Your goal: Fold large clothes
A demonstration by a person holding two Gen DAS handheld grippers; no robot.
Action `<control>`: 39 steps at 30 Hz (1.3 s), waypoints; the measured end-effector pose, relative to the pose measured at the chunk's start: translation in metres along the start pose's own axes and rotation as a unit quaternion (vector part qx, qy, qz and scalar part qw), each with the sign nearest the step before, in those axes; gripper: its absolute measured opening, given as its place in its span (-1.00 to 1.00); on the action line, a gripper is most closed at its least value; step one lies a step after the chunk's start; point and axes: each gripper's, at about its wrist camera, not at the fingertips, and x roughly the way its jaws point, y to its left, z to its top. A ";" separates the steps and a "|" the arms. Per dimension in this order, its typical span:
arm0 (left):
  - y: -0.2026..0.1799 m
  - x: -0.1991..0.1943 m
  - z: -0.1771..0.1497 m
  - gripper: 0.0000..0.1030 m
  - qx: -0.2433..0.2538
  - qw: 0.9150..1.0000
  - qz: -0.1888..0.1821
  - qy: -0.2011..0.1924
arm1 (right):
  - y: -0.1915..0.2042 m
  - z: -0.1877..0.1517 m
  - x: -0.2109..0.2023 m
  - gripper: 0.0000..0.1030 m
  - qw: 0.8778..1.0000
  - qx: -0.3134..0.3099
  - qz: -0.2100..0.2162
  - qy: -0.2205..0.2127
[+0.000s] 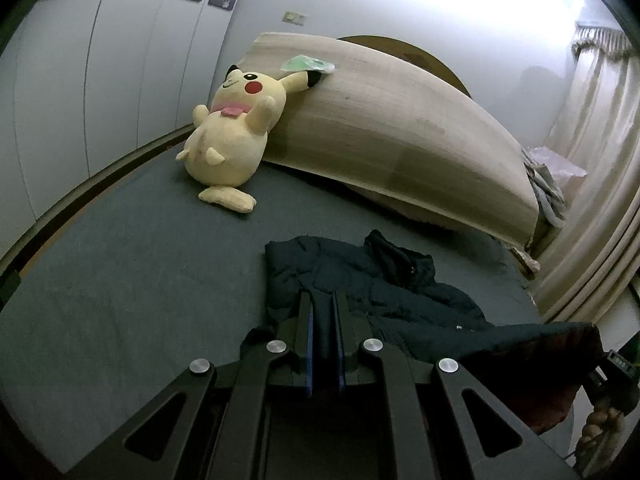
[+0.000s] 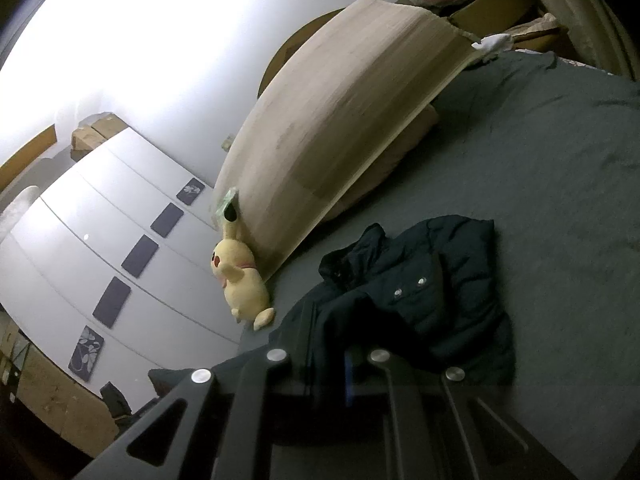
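Landmark: a bed with a dark grey-green sheet (image 1: 120,264), seen from its foot end.
Task's thing: a dark navy quilted puffer jacket (image 1: 384,288) lies crumpled on the sheet, in the near half of the bed; in the right wrist view its collar points toward the head of the bed and two metal snaps show on its front.
Left gripper: the black two-finger left gripper (image 1: 324,300) has its blue-lined jaws drawn together, pinching a fold of the jacket's near edge; dark cloth fills the narrow slit between them.
Right gripper: the black two-finger right gripper (image 2: 328,332) is closed too, its fingers buried in the jacket's near edge, clamped on the cloth.
Lifted cloth: in the left wrist view a part of the jacket stretches off to the right, raised off the sheet.
Head of the bed: a pale wooden board (image 1: 392,120) leans there, curved by the lens.
Toy: a yellow plush mouse toy with red cheeks (image 1: 232,136) sits on the sheet, propped against the board's left end.
Beyond the bed's left side: a white wardrobe with dark square panels (image 2: 120,256).
Beyond the bed's right side: cream curtains (image 1: 600,152).
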 end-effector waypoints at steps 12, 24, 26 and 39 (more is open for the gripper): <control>-0.005 0.017 0.014 -0.83 0.016 1.000 0.007 -0.003 | 0.001 0.010 0.008 -0.78 1.000 -0.002 -0.013 -0.005; -0.010 0.043 0.023 -0.84 0.028 1.000 0.008 0.005 | -0.005 0.018 0.028 -0.78 1.000 0.001 -0.028 0.000; -0.012 0.049 0.026 -0.84 0.033 0.999 0.010 0.007 | -0.007 0.020 0.033 -0.78 0.999 0.001 -0.032 0.002; -0.026 0.086 0.045 -0.84 0.053 0.998 0.015 0.008 | -0.016 0.040 0.069 -0.78 0.999 0.003 -0.038 0.008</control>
